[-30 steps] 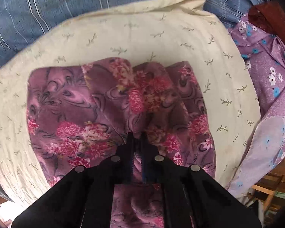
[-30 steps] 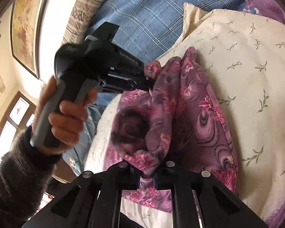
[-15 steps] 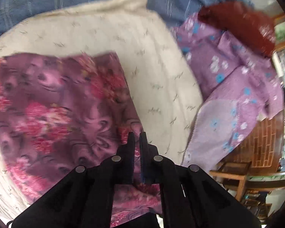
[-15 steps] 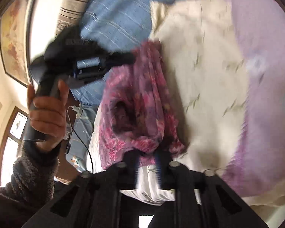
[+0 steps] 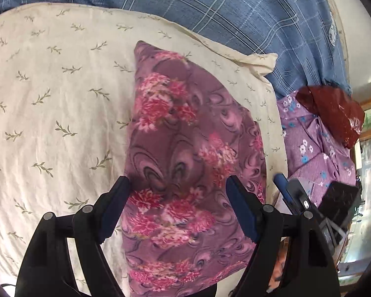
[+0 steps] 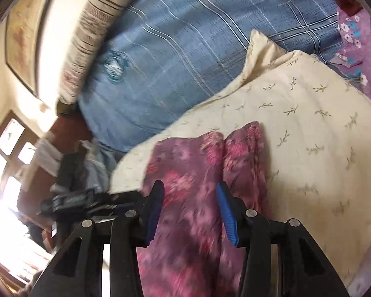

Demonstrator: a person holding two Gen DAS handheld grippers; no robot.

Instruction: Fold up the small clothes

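From the left wrist view, my left tool (image 5: 176,186) stands with its jaws spread and still opening above the floral purple garment (image 5: 185,148). The cloth shows between the two fingers, but neither pad presses on it, so I read this as a release, not a grip. The garment lies as a long folded band on the cream leaf-print pillow (image 5: 57,104), which rests on the blue plaid bedcover (image 5: 235,14). Off to the right sits a lilac flowered garment (image 5: 316,146) with a dark red cloth (image 5: 334,113) on top of it (waiting their turn, I judge). The other tool's tip pokes in at the lower right.

From the right wrist view (blurred, so fine detail is lost), my right tool (image 6: 189,203) is also parting its jaws over the near end of the same floral purple garment (image 6: 210,173). Cloth lies between the fingers, yet I see no pinch. The garment shows a lengthwise crease, two lobes side by side, on the pillow (image 6: 309,123). The left tool (image 6: 86,201) shows low at the left, just beside the pillow's edge.

My judgement: one fold has been laid and I am letting go. The next move calls for pinching one short end with both tools and carrying it over to the other end, keeping the edges aligned.
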